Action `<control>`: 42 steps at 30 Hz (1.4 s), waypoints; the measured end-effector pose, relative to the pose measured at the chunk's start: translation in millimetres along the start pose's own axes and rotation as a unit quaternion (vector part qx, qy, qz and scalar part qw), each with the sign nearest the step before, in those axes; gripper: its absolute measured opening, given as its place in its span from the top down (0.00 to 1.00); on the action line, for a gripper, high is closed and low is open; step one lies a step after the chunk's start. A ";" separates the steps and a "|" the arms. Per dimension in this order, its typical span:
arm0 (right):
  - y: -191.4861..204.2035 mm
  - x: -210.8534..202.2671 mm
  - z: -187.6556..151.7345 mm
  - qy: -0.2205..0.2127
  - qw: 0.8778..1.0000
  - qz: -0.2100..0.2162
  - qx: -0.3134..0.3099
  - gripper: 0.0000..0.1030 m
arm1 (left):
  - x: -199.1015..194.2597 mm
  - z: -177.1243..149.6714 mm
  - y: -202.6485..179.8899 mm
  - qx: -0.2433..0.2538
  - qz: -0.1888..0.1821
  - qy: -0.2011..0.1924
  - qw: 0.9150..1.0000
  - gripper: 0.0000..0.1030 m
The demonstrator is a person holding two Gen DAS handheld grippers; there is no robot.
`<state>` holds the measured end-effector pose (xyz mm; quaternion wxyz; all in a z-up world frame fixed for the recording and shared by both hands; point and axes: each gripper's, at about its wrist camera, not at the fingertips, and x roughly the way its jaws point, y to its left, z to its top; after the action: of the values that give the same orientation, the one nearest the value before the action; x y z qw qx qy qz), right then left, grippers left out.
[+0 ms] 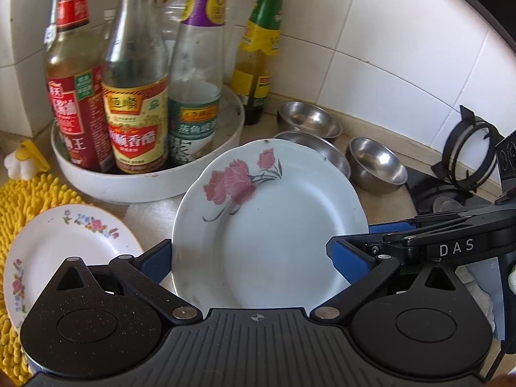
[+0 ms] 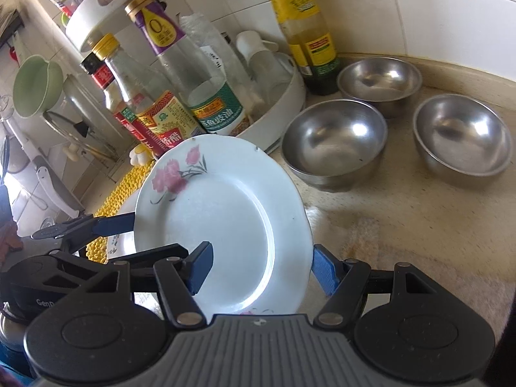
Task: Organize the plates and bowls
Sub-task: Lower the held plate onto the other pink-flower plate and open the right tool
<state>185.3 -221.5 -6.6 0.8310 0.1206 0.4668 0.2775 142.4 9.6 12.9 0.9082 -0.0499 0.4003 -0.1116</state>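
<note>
Two hand-held grippers share one rose-patterned plate (image 1: 267, 222), raised and tilted just in front of the white condiment tray (image 1: 106, 180). The left gripper (image 1: 254, 258) and right gripper (image 2: 261, 267) each stand wide open, fingers flanking the rim. Any slip could drop the plate onto the nearest steel bowl (image 2: 335, 142).

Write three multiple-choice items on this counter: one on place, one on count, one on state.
1. The small plate rests on: A the tray, B the yellow mat, C the stove.
2. Steel bowls in view: A two, B three, C four.
3. The bowls are: A stacked, B upside down, C upright and empty.

Key: 1 B, its rim overlaps the mat; 2 B, three stand by the wall; 3 C, all the bare insides face up, each bowl apart.
</note>
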 end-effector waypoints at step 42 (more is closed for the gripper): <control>-63.8 -89.1 -106.9 -0.038 0.970 -0.125 0.205 0.33 | 41.1 -23.4 -103.8 0.174 -0.164 0.070 0.968 0.01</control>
<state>81.0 -331.1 -30.0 0.8340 0.2397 0.4928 0.0652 135.2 -101.1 -13.5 0.8419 0.0518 0.4234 -0.3306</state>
